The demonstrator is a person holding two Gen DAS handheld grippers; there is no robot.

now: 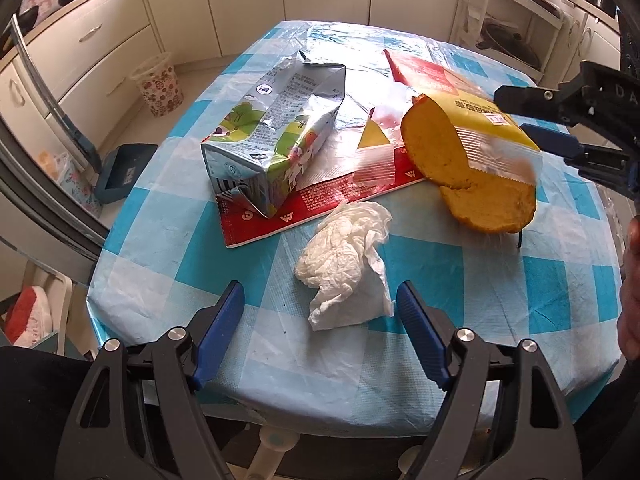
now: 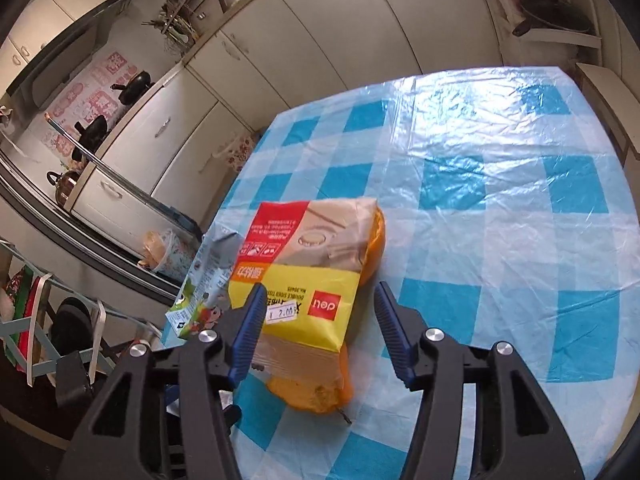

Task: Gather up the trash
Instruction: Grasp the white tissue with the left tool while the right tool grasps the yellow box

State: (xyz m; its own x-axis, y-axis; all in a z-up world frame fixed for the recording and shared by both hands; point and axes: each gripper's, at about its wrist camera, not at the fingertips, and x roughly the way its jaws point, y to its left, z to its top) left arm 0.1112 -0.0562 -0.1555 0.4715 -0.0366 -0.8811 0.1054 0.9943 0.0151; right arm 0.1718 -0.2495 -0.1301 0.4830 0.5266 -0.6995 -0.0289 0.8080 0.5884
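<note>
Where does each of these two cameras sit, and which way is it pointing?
Left wrist: rides the left gripper, facing across the checked table at a crumpled tissue, with its own open blue fingers and the right gripper in view.
Right wrist: rides the right gripper, looking down at the yellow packet between its open fingers.
Shared: the packet, milk carton and table.

The desk (image 1: 480, 280) wears a blue-and-white checked cloth. The crumpled tissue (image 1: 346, 270) is white. The carton (image 1: 276, 136) is silver-grey with green cartoon print, lying on a red wrapper (image 1: 320, 196). The packet (image 2: 304, 280) is yellow, red and tan over orange.
</note>
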